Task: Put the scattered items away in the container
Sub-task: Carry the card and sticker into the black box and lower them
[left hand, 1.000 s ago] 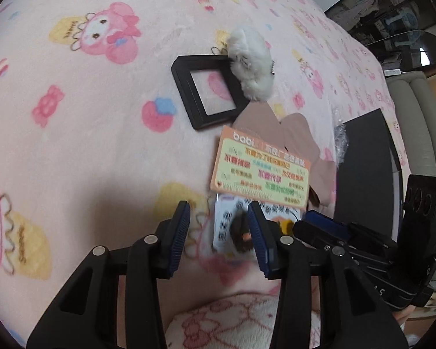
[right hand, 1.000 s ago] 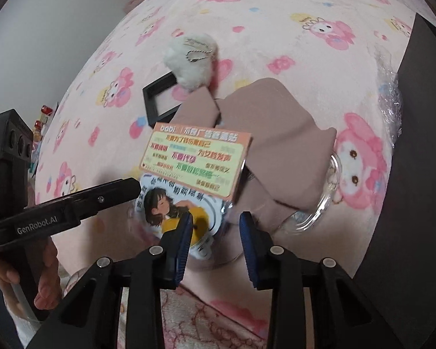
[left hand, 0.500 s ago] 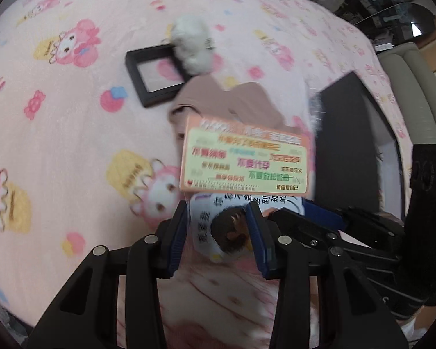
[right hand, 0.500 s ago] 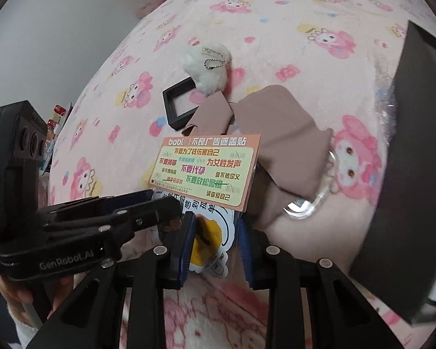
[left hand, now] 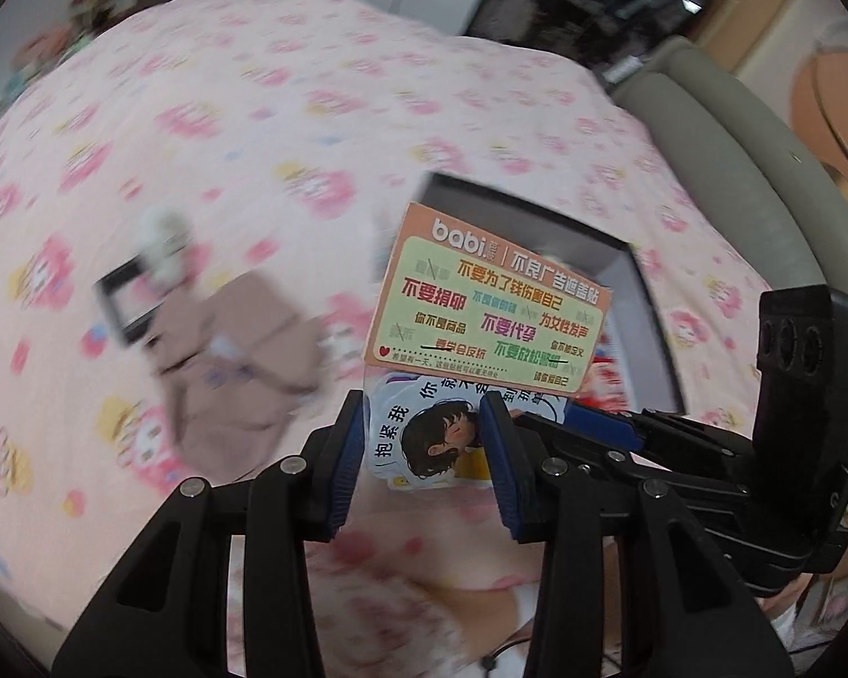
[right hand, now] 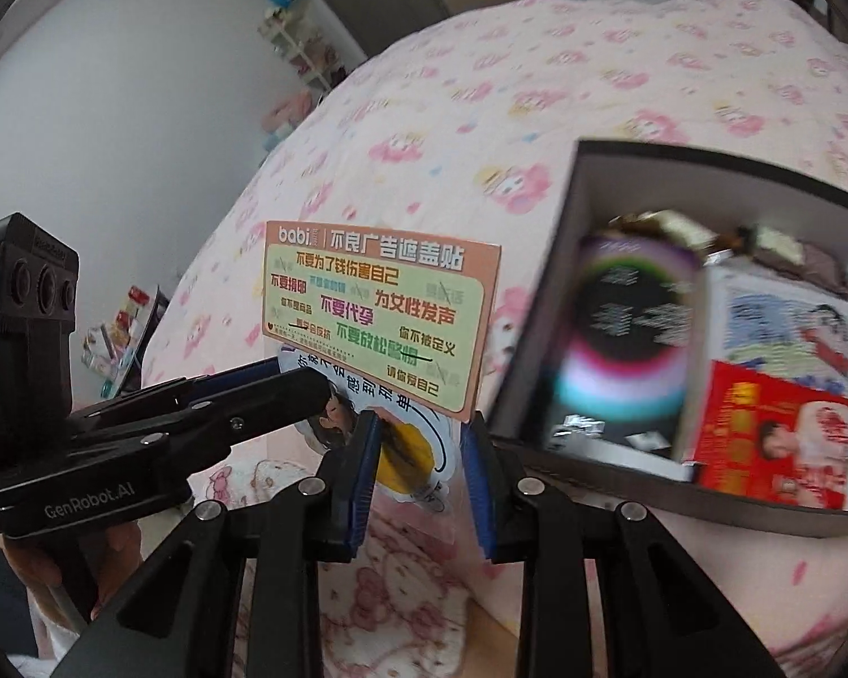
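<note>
Right wrist view: a sticker sheet is gripped between both grippers, right gripper and left gripper. The open box is seen, apparently just right.

Two hand-held grippers raised side by side, angled downward: left gripper and right gripper, jaws partly closed on shared sticker sheets; bare hand on left handle, low in right view

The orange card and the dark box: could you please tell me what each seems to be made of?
The orange card looks like glossy printed paper or thin card: flat, stiff, sharp-edged. The dark box looks like matte cardboard: thin straight walls, pale lining; blur leaves it uncertain.
</note>
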The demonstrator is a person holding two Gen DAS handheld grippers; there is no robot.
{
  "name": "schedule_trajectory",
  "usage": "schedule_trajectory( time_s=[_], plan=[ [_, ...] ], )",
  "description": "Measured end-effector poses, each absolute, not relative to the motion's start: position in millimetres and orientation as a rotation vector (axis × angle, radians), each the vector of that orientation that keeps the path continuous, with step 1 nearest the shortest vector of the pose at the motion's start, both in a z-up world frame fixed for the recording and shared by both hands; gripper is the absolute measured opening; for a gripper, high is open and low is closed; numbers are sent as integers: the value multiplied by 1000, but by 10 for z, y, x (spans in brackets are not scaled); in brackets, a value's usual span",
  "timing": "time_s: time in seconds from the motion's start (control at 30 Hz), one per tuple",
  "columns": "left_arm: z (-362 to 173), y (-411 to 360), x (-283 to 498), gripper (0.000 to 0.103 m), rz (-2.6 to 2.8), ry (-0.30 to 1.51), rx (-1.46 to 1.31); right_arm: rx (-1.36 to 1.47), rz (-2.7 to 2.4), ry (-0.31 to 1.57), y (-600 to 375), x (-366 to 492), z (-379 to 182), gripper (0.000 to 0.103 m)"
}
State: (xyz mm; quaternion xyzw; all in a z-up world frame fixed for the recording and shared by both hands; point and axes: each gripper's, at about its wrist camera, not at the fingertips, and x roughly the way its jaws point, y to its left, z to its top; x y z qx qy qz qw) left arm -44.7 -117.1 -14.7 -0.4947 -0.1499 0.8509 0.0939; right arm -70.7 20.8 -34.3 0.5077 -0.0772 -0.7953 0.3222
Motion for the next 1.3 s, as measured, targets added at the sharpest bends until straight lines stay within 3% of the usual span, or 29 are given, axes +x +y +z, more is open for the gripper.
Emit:
schedule_trajectory(
  time_s=[0.3,0.5,0.6,0.73,1.0,1.17,1.3],
  plan=[
    [-475,-112,-1198,40,2320,-396,-1495,1363,-2288,-153,1350,-1115,-273,26],
    [-958,418,-1521,40,2200,-366,-1591,1477,-2333,-106,1897,-1412,-575,26],
    [-1161,574,-1585,40,2164,-313,-1654,1521,-2329,-170,2093,-1444,-802,26],
    [-1321,647,-1627,40,2124,-288,-1715,1572,-2292,-310,2234,-1469,-981,26],
    [-1306,563,-1595,40,2160,-245,-1770,1545,-2366,-227,2252,-1419,-905,26],
    [-1132,330,-1592,40,2229,-322,-1705,1383,-2424,-228,2316,-1403,-608,26],
    [-1199,241,-1677,39,2212,-360,-1718,1457,-2384,-151,2142,-1620,-627,26]
  ],
)
